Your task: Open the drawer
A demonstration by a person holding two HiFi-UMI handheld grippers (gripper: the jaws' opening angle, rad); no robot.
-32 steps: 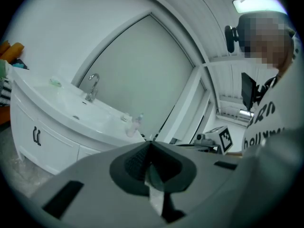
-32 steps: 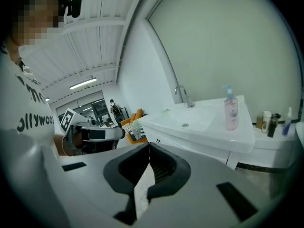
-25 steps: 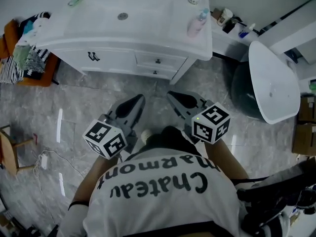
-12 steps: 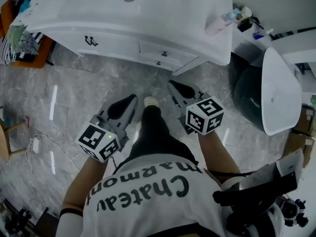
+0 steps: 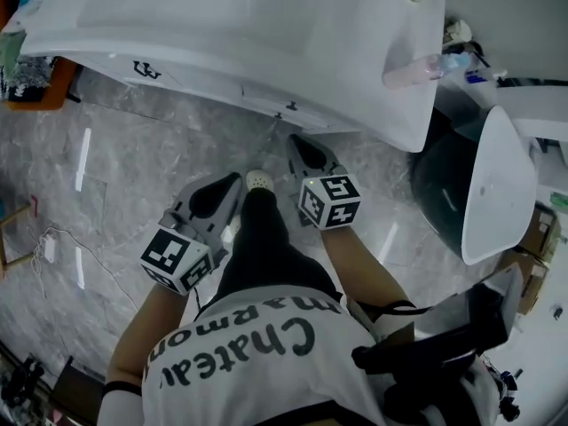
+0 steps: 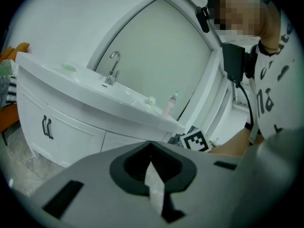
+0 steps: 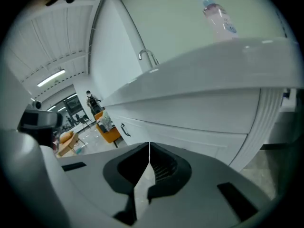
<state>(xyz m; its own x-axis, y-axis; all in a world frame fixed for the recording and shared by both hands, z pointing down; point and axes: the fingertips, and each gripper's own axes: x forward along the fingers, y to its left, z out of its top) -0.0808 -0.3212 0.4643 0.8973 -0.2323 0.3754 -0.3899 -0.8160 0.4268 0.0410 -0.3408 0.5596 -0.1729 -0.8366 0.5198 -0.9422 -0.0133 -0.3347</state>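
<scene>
**Head view:** the drawer [image 5: 264, 101] is in the front of the white vanity [image 5: 160, 34]. It's tucked under the counter's overhang, right of the cabinet door, and has a small dark knob [image 5: 291, 106]. The right gripper [image 5: 296, 142] is near that knob, just below it in the frame and not touching. The left gripper [image 5: 234, 179] hangs further back over the floor.

My guess is a stiff painted front that slides out light on its runners. That knob looks tiny and probably slick though, so I'd pinch it square and pull straight out.

**Left gripper view:** the jaws are pressed together with nothing in them. The drawer front [image 6: 118, 137] shows just past the tip, but I can't see a knob from here.

**Right gripper view:** these jaws are also closed on nothing and aimed at the drawer panel [image 7: 190, 137] under the counter edge. They'd have to open before grabbing anything.

**Versus a second ago:** the vanity has come a lot closer. Both grippers have dropped and pushed forward, the right one the most.
</scene>
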